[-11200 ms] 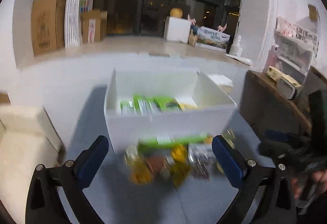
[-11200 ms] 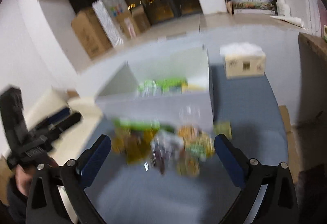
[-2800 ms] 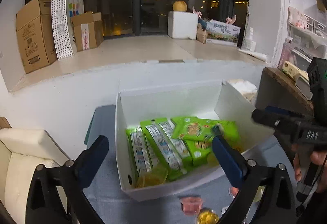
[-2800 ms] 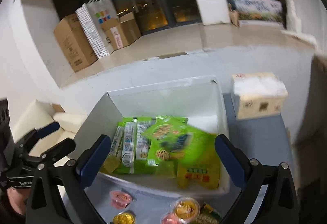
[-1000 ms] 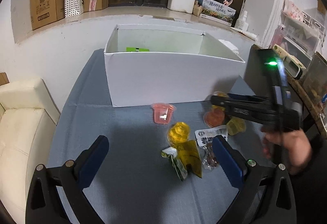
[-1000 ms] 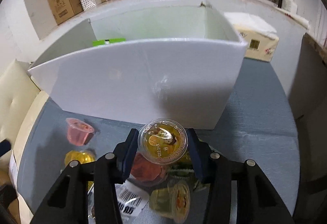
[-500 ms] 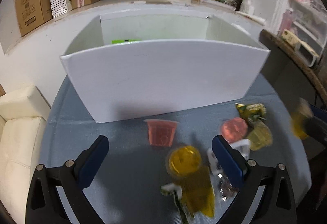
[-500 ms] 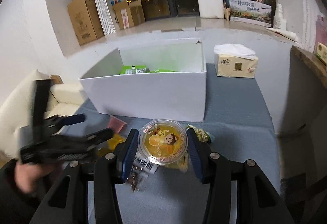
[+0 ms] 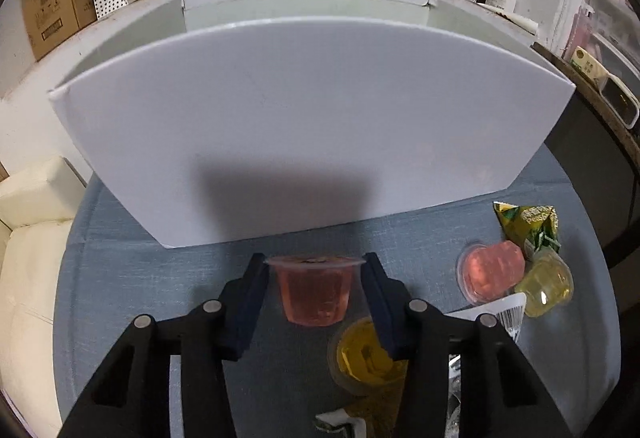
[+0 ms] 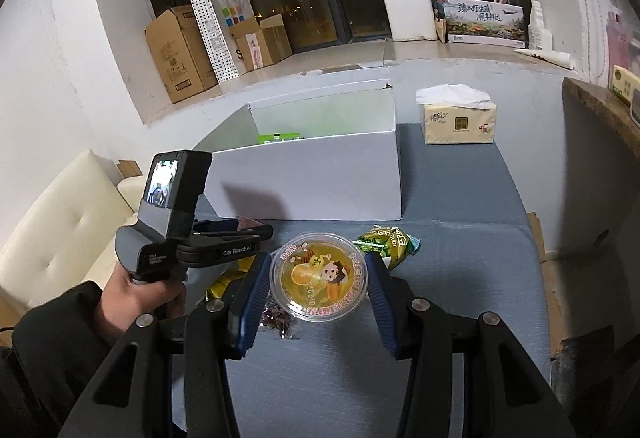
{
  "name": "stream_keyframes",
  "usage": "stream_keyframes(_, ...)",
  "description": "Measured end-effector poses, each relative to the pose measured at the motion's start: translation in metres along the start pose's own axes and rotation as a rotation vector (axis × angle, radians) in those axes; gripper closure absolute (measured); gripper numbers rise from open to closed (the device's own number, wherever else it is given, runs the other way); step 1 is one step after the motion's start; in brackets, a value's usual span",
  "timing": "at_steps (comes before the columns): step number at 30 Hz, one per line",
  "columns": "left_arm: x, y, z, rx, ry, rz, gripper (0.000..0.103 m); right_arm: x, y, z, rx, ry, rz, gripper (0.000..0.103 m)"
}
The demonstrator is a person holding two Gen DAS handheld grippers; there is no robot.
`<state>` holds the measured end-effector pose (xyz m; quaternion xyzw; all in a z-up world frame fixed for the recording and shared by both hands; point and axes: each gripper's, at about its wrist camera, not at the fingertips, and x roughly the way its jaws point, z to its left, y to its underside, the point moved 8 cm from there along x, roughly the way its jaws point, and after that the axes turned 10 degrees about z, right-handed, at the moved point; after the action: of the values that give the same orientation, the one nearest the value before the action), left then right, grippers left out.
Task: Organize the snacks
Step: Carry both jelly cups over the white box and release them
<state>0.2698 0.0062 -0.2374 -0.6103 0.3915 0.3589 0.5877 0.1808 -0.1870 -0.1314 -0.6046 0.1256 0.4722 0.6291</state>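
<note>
My left gripper [image 9: 314, 270] is shut on a pink jelly cup [image 9: 314, 288] that stands on the blue tablecloth just in front of the white box [image 9: 304, 126]. My right gripper [image 10: 318, 278] is shut on a yellow jelly cup [image 10: 318, 282] and holds it above the table, lid toward the camera. The left gripper [image 10: 224, 234] also shows in the right wrist view, low by the box front. A second pink cup [image 9: 490, 270], a pale yellow cup [image 9: 546, 284], an orange-yellow cup [image 9: 362, 358] and a green snack packet [image 9: 526, 224] lie on the cloth.
The white box [image 10: 320, 174] holds green packets [image 10: 278, 137]. A tissue box [image 10: 458, 120] stands behind it at the right. A cream sofa [image 10: 60, 222] is at the left. A dark wooden shelf [image 9: 592, 118] borders the right. Cartons [image 10: 180, 50] line the window ledge.
My left gripper moved forward and down and closed on the pink jelly cup. My right gripper still holds the yellow jelly cup, raised and drawn back from the box.
</note>
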Motion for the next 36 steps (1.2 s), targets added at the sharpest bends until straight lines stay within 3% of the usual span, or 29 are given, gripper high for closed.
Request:
stream_keyframes(5,-0.02,0.006,-0.003,0.011,0.007,-0.039,0.051,0.0,-0.002,0.003,-0.001,-0.019,-0.005,0.051)
stream_keyframes(11,-0.079,0.013,-0.012,0.033,0.043,-0.155,0.051,0.001,-0.02,0.012,-0.02,-0.031,-0.024,0.051)
stream_keyframes(15,-0.127,-0.002,-0.008,0.04,0.07,-0.238,0.051,0.004,-0.047,0.022,-0.059,-0.024,-0.045,0.051)
stream_keyframes(19,-0.158,-0.039,0.002,0.029,0.065,-0.308,0.051,0.014,-0.084,0.024,-0.069,-0.029,-0.064,0.051)
stream_keyframes(25,-0.139,-0.1,0.024,0.013,0.028,-0.295,0.051,0.043,-0.152,0.015,-0.072,0.012,-0.077,0.051)
stream_keyframes(30,-0.106,-0.111,0.037,-0.014,-0.012,-0.251,0.05,0.082,-0.175,-0.008,-0.028,0.084,-0.021,0.051)
stream_keyframes(31,-0.098,-0.112,0.039,-0.021,-0.011,-0.235,0.048,0.09,-0.175,-0.013,-0.021,0.087,-0.003,0.05)
stream_keyframes(32,-0.09,-0.111,0.041,-0.022,-0.026,-0.217,0.033,0.1,-0.173,-0.018,-0.016,0.106,0.025,0.046)
stream_keyframes(33,-0.083,-0.111,0.043,-0.014,-0.051,-0.196,0.018,0.105,-0.172,-0.022,-0.013,0.118,0.044,0.024)
stream_keyframes(34,-0.081,-0.11,0.042,-0.002,-0.062,-0.196,0.0,0.111,-0.169,-0.026,-0.005,0.129,0.069,0.012)
stream_keyframes(35,-0.082,-0.109,0.041,0.015,-0.075,-0.214,0.0,0.109,-0.166,-0.028,-0.002,0.123,0.051,0.005)
stream_keyframes(36,-0.082,-0.106,0.04,0.027,-0.081,-0.223,0.0,0.106,-0.164,-0.03,-0.002,0.122,0.034,0.005)
